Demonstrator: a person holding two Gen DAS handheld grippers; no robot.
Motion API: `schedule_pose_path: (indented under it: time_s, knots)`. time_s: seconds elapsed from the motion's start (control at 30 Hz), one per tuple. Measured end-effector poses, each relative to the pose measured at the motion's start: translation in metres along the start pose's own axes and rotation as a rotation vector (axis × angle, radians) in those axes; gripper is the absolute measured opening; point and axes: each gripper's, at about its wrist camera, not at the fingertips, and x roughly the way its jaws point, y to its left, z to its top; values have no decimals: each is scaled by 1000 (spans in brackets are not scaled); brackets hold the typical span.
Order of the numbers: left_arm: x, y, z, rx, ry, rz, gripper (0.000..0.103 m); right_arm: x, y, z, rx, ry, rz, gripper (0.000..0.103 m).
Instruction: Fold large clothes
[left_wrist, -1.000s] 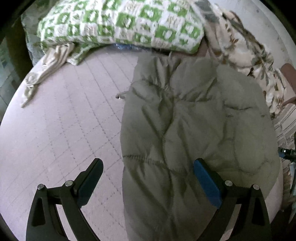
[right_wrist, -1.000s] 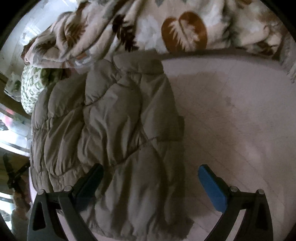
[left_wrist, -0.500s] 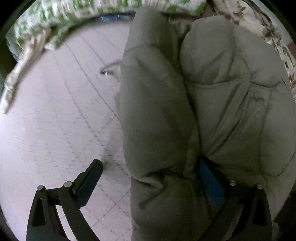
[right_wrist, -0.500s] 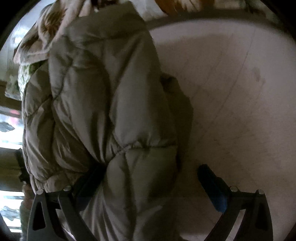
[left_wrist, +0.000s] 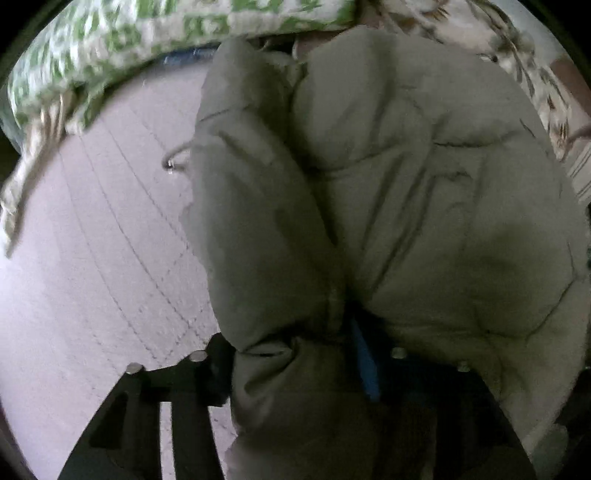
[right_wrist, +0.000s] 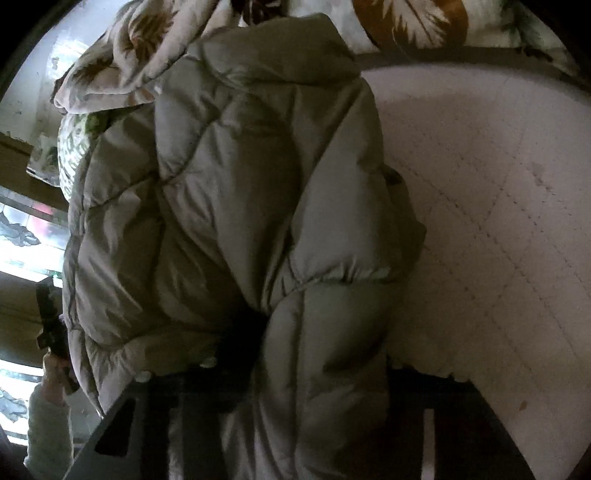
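Note:
A puffy olive-grey quilted jacket (left_wrist: 406, 184) lies on a pale pink quilted bed sheet (left_wrist: 92, 258). My left gripper (left_wrist: 291, 365) points steeply down at the jacket's near left edge. Its jaws are closing, and a thick fold is squeezed between the black finger and the blue pad (left_wrist: 364, 369). In the right wrist view the same jacket (right_wrist: 240, 184) fills the middle. My right gripper (right_wrist: 321, 369) is closing on the jacket's near right edge, with padding bulging between its fingers. The right finger is mostly hidden by cloth.
A green-and-white checked pillow (left_wrist: 147, 37) and a leaf-print blanket (right_wrist: 406, 22) lie along the far side of the bed. A drawstring (left_wrist: 173, 158) sticks out at the jacket's left. Bare sheet (right_wrist: 498, 221) lies to the right. A sleeved hand (right_wrist: 51, 369) shows at far left.
Both grippers came down from open above the flat jacket onto its near edges. Their jaws narrowed around folds of it, and the jacket has bunched up between them.

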Motion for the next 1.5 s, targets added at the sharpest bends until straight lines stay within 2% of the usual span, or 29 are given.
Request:
schedule_pose_path:
  time_s: [0.07,0.13,0.23,0.33,0.5,0.6,0.77,0.9,1.07,1.17,1.23,1.33,1.37,1.5]
  knots:
    - [-6,-5,-2,-1,-19,13,38,-5,17,-8,-22,-22,-41,36]
    - [-19,-13,-4,18,-59,42,30,-11,32,-14,-42,-47,-74,32]
    - [-37,-14,-8,-8,-124,36,25,-23,47,-22,-56,-96,-97,27]
    - [-55,-12,-9,-43,-173,23,23,-41,56,-34,-68,-145,-94,25]
    - [-90,-23,-11,-23,-220,24,23,-78,73,-46,-94,-209,-62,25]
    - [-111,-23,-8,-17,-253,16,22,-96,71,-38,-106,-227,-48,25]
    - [-142,-22,-15,-16,-281,-1,22,-128,72,-55,-129,-249,-35,25]
    - [-159,-14,-28,2,-294,-10,22,-150,89,-64,-150,-279,-17,25]
    - [-159,-3,-47,10,-291,-4,22,-159,93,-92,-172,-286,5,24]
    - [-144,-4,-64,19,-275,17,23,-150,90,-111,-169,-272,3,24]
    - [-125,-3,-73,20,-254,38,23,-136,87,-123,-163,-253,-10,24]
    - [-84,2,-88,17,-209,107,23,-103,73,-137,-126,-208,-45,24]
    - [-71,6,-94,11,-204,125,26,-92,66,-141,-114,-203,-71,25]
    - [-59,9,-107,-1,-255,139,31,-60,32,-149,-13,-190,-55,31]
